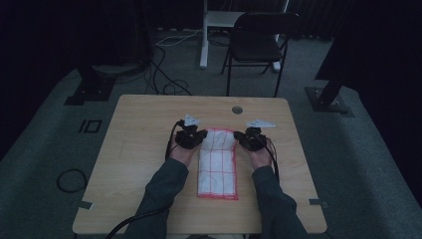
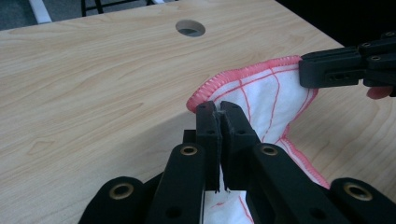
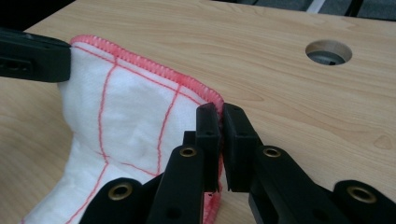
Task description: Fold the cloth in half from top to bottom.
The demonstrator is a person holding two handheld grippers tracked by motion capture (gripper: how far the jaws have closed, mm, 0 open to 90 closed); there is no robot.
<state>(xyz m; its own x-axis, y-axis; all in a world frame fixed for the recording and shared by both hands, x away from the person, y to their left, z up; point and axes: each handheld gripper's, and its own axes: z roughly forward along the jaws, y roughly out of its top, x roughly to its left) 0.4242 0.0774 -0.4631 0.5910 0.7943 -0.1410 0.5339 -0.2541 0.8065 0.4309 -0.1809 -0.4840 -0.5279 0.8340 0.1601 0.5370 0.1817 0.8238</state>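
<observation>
While the white cloth with red grid lines [image 1: 217,163] lies lengthwise down the middle of the table [image 1: 134,149], its far edge is lifted off the wood, because I have it pinched at both far corners. My left gripper [image 1: 195,136] is clenched on the far left corner, and my right gripper [image 1: 245,137] is clenched on the far right one; the jaws of each stand almost together with only the thin hem between them.

From above I see the whole cloth, its near end flat on the wood close to my sleeves, and my two hands level with each other on either side of its far end. My left gripper view adds what that one cannot: the red stitched hem [image 2: 243,74] curling up out of my closed jaws and running across to the other gripper. My right gripper view shows the raised cloth sagging between the two grips, and the round hole [image 3: 328,52] in the tabletop beyond.
</observation>
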